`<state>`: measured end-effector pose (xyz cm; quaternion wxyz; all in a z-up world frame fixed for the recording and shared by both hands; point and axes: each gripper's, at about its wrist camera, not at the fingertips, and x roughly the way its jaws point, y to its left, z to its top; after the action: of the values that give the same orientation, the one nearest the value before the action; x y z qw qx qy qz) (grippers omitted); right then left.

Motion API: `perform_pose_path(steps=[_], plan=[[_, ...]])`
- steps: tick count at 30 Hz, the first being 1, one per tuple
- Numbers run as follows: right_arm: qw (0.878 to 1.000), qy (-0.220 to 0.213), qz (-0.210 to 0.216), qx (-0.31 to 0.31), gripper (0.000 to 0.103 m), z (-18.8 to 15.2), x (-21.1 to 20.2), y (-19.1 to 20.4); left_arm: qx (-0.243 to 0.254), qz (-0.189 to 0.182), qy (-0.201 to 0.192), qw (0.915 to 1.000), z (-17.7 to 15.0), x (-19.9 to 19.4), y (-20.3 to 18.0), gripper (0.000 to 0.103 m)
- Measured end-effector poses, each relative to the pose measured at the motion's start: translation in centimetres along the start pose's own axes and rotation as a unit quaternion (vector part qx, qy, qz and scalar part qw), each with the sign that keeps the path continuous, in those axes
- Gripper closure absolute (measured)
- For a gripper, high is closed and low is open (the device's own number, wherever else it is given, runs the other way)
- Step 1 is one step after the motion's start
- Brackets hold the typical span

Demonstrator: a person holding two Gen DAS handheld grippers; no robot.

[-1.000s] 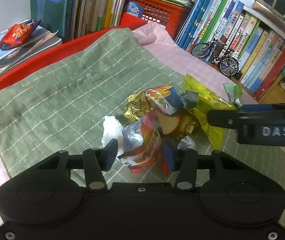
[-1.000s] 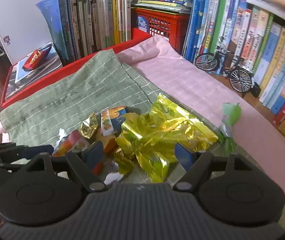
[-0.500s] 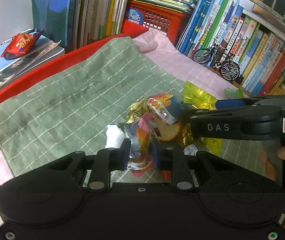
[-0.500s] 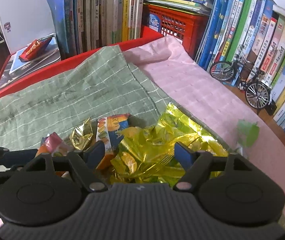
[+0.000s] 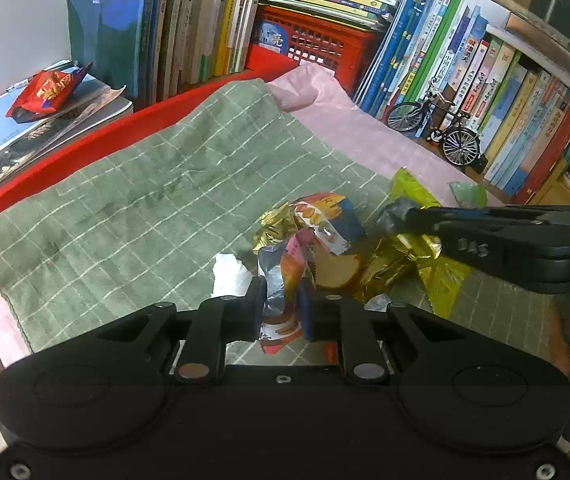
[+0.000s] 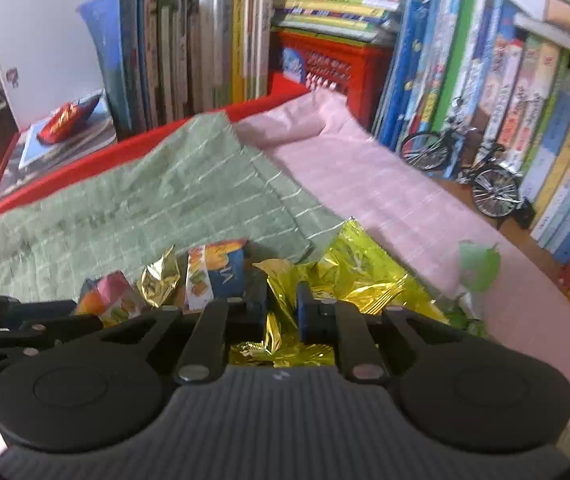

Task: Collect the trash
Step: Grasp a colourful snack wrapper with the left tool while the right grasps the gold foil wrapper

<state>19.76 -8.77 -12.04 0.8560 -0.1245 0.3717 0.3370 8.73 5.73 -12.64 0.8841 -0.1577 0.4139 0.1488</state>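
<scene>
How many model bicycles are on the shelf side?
1: the model bicycle stands on the wooden ledge in front of the upright books, just past the pink cloth. The grippers may hide others.

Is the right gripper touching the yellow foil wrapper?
Touching. In the right wrist view, the closing right gripper has the crumpled yellow foil wrapper pinched between its pads.
</scene>
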Motion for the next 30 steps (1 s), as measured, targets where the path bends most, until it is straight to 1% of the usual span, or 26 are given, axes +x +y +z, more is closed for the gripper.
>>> perform_pose_path(steps=[8,16,23,30], plan=[[0.998,-0.036,-0.009,0.052,0.088,-0.2,-4.3,-1.4,0.008,-0.014,-0.004,0.9999,0.1,-0.7,-0.8,0.092],[0.995,-0.056,-0.014,0.082,0.088,-0.9,-8.7,-1.1,0.033,-0.039,-0.020,0.9985,0.3,-3.0,-1.7,0.094],[0.992,-0.056,-0.018,0.114,0.088,-2.3,-11.5,0.3,0.048,-0.055,-0.034,0.9968,-0.5,-6.1,-1.0,0.094],[0.991,-0.056,-0.017,0.121,0.088,-3.9,-14.3,3.4,0.050,-0.061,-0.038,0.9961,-2.4,-9.6,0.8,0.095]])
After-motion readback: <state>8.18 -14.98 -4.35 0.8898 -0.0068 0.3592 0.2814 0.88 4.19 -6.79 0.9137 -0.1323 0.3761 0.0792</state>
